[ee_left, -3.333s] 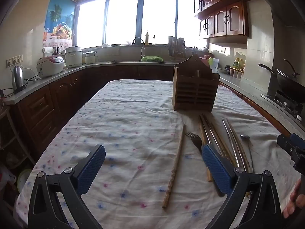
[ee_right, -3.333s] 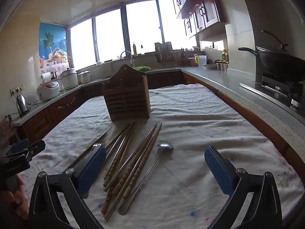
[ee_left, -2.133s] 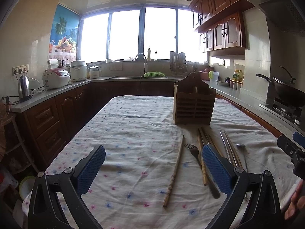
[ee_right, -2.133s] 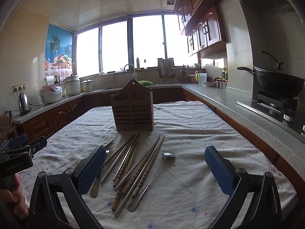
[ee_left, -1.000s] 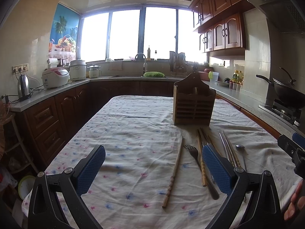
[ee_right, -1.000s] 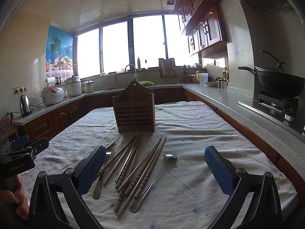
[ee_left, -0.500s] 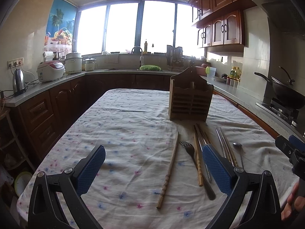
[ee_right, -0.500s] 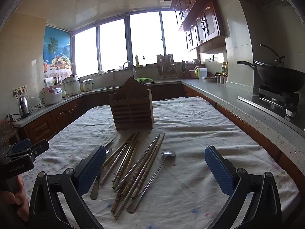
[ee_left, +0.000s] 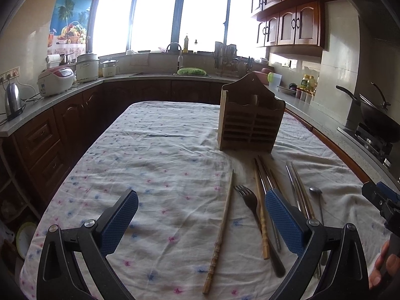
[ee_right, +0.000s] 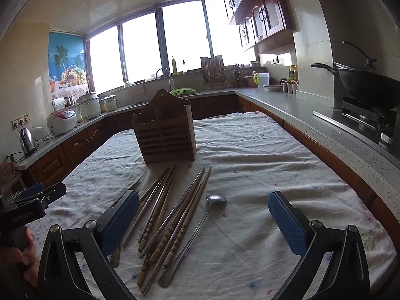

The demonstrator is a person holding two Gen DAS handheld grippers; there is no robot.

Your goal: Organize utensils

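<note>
Left wrist view, nearest first: the left tongs (ee_left: 201, 220) hover spread wide over the table (ee_left: 155, 165), nothing between the blue pads. Between the pads lies a single wooden chopstick (ee_left: 220, 235), pointing away toward the holder. Just right of it a metal fork (ee_left: 252, 215) lies tines away, with another wooden chopstick (ee_left: 261, 215) beside it, partly under the right pad. Further right sit thin metal chopsticks (ee_left: 297, 187) and a long-handled spoon (ee_left: 315, 195). At the right edge the other tool shows as a dark tip with blue on it, a thumb below it.

Right wrist view: the right tongs (ee_right: 203, 222) are likewise spread wide and empty, low over the white floral cloth (ee_right: 262, 165). Between the pads, toward the left one, a fanned bunch of chopsticks (ee_right: 172, 212) lies with turned handles nearest the camera and tips toward the holder; how many there are cannot be counted. The spoon (ee_right: 200, 227) lies at the right side of the bunch, bowl away from the camera. The left pad hides part of the utensils at the left side of the bunch.

Beyond the utensils, the wooden utensil holder (ee_right: 165, 135) stands upright on the cloth, slatted front facing the camera, well apart from both tongs; its contents cannot be made out.

Farther off, a rice cooker (ee_right: 61, 122) and a kettle (ee_right: 27, 138) sit on the left worktop, a sink tap (ee_right: 167, 75) stands under the bright windows (ee_right: 185, 40), and a black wok (ee_right: 367, 85) rests on the stove at right.
</note>
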